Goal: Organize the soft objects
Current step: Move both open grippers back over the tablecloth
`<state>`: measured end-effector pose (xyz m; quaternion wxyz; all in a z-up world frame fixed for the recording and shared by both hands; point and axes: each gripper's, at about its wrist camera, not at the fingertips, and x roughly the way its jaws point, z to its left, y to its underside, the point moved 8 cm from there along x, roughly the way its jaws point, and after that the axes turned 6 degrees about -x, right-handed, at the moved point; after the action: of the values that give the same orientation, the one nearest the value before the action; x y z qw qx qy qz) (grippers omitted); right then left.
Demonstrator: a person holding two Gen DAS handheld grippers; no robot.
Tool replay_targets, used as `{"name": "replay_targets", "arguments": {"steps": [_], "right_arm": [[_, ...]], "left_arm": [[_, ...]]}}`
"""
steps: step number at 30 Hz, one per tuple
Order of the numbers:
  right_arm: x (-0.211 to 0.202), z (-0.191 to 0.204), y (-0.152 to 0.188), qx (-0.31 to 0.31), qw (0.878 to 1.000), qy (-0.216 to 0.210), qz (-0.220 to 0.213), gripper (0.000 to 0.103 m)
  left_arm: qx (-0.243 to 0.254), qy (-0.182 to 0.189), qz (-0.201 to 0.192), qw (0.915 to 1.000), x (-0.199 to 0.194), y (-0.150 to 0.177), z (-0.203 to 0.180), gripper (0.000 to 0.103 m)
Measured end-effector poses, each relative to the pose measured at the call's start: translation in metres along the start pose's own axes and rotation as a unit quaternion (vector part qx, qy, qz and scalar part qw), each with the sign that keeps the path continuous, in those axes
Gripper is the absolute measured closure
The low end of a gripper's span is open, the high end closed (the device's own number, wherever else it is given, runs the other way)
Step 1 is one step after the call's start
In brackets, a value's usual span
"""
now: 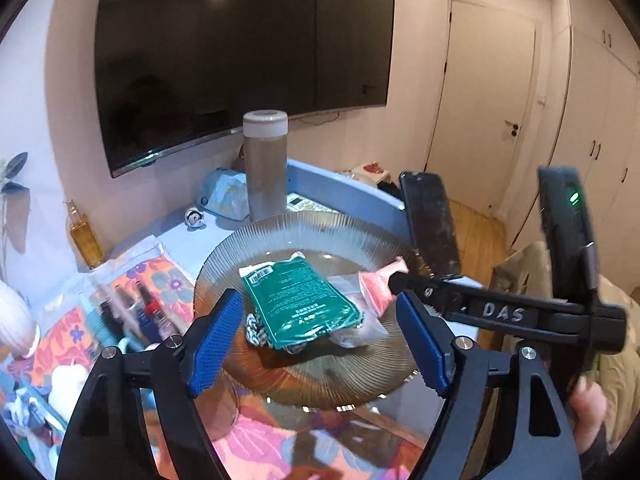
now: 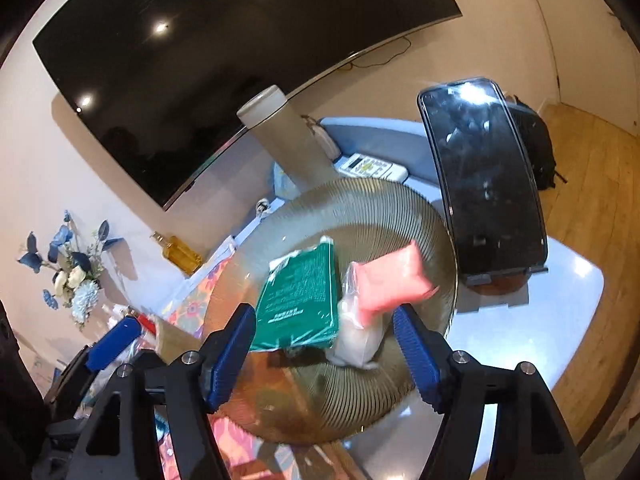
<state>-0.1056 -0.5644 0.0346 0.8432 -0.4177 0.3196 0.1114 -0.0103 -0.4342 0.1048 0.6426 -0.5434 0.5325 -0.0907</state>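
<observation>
A ribbed glass plate (image 1: 320, 236) (image 2: 360, 208) holds a green packet (image 1: 300, 300) (image 2: 300, 296), a pink packet (image 1: 378, 284) (image 2: 392, 280), a clear bag (image 1: 360, 330) (image 2: 356, 340) and a patterned piece (image 1: 256, 330) under the green one. My left gripper (image 1: 320, 344) hovers open over the plate's near side, its blue pads wide of the green packet and touching nothing. My right gripper (image 2: 326, 360) is also open above the near rim. The pink packet lies blurred just past it, free of the pads. In the left wrist view a right fingertip (image 1: 400, 280) sits beside the pink packet.
A tall grey tumbler (image 1: 266, 168) stands behind the plate, under a wall TV (image 1: 240, 60). A phone on a stand (image 2: 480, 184) rises at the plate's right. An oil bottle (image 1: 86, 236), floral-printed bags (image 1: 160, 276) and small bottles crowd the left. The table edge (image 2: 592, 280) drops to wood floor.
</observation>
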Motion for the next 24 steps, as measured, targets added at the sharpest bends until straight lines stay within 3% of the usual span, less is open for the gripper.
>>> {"name": "replay_targets", "arguments": {"steps": [6,12,16,19,22,24], "right_arm": [[-0.014,0.029,0.020,-0.038,0.999,-0.020,0.005,0.033],[-0.029,0.085,0.043,-0.107,0.993,-0.047,0.005,0.033],[-0.031,0.131,0.062,-0.159,0.985,-0.070,0.013,0.029],[-0.029,0.163,0.079,-0.182,0.979,-0.091,0.022,0.024],[-0.022,0.193,0.099,-0.205,0.973,-0.101,0.030,0.023],[-0.015,0.211,0.112,-0.215,0.971,-0.100,0.040,0.018]], "left_arm": [[-0.023,-0.004,-0.030,0.9993,-0.056,0.003,0.017,0.026],[-0.073,-0.065,-0.064,0.9931,-0.148,0.010,0.078,0.026],[-0.112,-0.119,-0.083,0.9830,-0.213,0.021,0.130,0.026],[-0.114,-0.172,-0.099,0.9735,-0.259,0.035,0.167,0.026],[-0.136,-0.226,-0.115,0.9576,-0.304,0.055,0.208,0.019],[-0.162,-0.232,-0.120,0.9515,-0.323,0.072,0.231,0.017]]}}
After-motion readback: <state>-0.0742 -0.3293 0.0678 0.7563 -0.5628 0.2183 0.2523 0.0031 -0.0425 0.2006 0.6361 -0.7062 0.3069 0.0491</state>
